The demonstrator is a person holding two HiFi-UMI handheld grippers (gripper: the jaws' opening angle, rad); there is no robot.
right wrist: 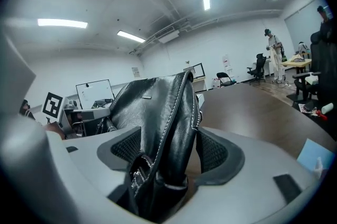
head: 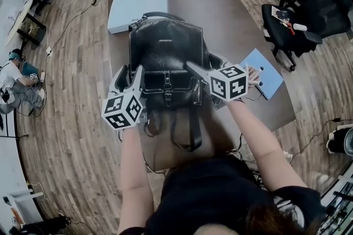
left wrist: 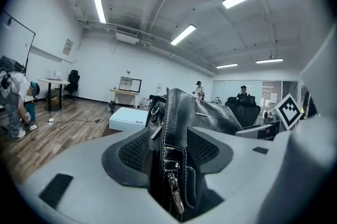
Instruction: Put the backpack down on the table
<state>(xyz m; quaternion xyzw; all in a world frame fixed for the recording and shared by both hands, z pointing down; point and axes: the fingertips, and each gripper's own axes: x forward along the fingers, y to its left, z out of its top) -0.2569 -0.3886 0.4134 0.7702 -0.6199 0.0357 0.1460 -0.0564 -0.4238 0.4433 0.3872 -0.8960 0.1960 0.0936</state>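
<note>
A black leather backpack (head: 165, 57) lies flat on the brown table (head: 220, 13), its straps hanging over the near edge. My left gripper (head: 128, 76) is at the bag's left side and my right gripper (head: 207, 65) at its right side. In the left gripper view the bag's zipped side seam (left wrist: 179, 112) stands between the jaws of the left gripper (left wrist: 168, 154), with a gap to each ribbed pad (left wrist: 134, 152). In the right gripper view the stitched edge (right wrist: 158, 107) sits between the jaws of the right gripper (right wrist: 168, 152); the right pad (right wrist: 213, 152) stands clear of the leather.
A white box (head: 135, 7) lies on the table just beyond the bag. A light blue sheet (head: 265, 76) rests near the table's right edge. Black office chairs (head: 298, 24) stand to the right. A person crouches on the floor at far left (head: 16, 82).
</note>
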